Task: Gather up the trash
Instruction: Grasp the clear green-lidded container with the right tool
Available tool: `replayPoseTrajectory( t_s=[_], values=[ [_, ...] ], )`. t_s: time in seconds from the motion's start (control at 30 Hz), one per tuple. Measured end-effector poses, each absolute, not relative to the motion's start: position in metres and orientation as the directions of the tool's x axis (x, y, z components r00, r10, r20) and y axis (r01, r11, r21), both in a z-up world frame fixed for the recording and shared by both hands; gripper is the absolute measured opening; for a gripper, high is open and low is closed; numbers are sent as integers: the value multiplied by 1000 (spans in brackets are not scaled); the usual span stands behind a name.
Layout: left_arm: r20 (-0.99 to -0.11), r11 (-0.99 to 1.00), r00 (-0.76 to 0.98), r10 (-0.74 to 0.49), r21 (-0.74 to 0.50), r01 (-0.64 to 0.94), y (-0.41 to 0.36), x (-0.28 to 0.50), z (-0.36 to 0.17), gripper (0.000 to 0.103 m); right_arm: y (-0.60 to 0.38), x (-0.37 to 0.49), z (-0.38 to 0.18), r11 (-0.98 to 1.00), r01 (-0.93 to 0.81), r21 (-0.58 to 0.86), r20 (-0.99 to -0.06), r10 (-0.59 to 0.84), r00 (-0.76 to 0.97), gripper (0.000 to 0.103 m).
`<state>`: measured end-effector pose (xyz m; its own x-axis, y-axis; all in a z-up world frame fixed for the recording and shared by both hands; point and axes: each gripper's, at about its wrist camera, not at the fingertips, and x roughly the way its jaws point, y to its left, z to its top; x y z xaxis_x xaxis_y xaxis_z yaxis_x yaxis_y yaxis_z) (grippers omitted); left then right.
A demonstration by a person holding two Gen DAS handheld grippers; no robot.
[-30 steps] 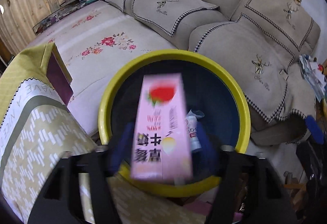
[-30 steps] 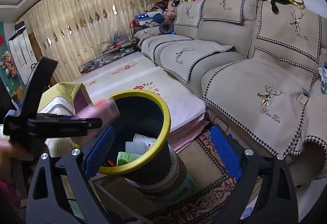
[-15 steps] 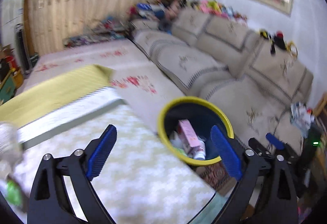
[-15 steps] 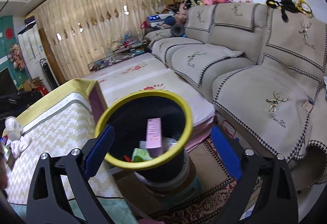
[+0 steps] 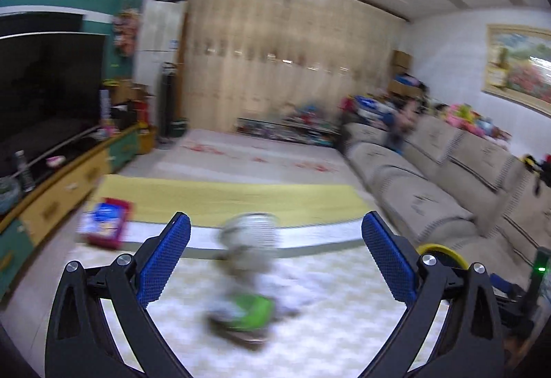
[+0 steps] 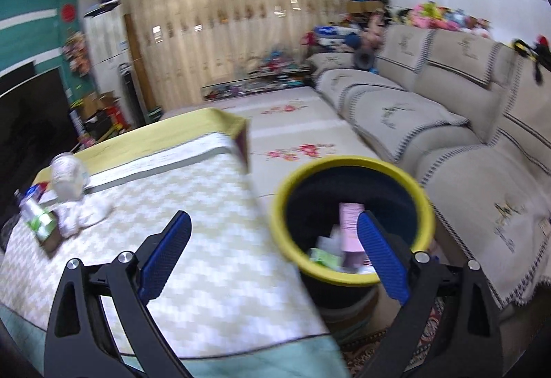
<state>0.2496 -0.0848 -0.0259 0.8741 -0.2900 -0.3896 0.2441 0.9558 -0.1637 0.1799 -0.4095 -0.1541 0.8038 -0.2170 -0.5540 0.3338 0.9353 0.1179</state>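
The black round trash bin with a yellow rim (image 6: 351, 202) stands upright just off the right edge of my cloth-covered table (image 6: 206, 240). Inside it I see a pink rectangular drink carton (image 6: 349, 223) standing on end, with green and white wrappers (image 6: 325, 255) beside it. Near the table's left edge lie a crumpled clear plastic bottle (image 6: 67, 180), a wad of white tissue (image 6: 84, 214) and a green-labelled packet (image 6: 39, 223), close together and blurred.
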Motion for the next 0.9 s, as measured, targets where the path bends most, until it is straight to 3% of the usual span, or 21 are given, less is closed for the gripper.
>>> replayPoseTrajectory(
  t_s=[0.33, 0.63, 0.9],
  values=[
    [-396, 981, 918, 31, -165, -104, 35, 287, -80, 98, -301, 234, -144, 993, 59, 102, -577, 11, 817, 92],
    [-405, 961, 909, 101, -198, -195, 72, 296, -98, 98, -201, 284, -149, 966, -248, 70, -624, 236, 745, 92],
    [-412, 955, 904, 113, -205, -213, 71, 292, -103, 98, -143, 325, -161, 920, -388, 59, -670, 325, 667, 92]
  ],
)
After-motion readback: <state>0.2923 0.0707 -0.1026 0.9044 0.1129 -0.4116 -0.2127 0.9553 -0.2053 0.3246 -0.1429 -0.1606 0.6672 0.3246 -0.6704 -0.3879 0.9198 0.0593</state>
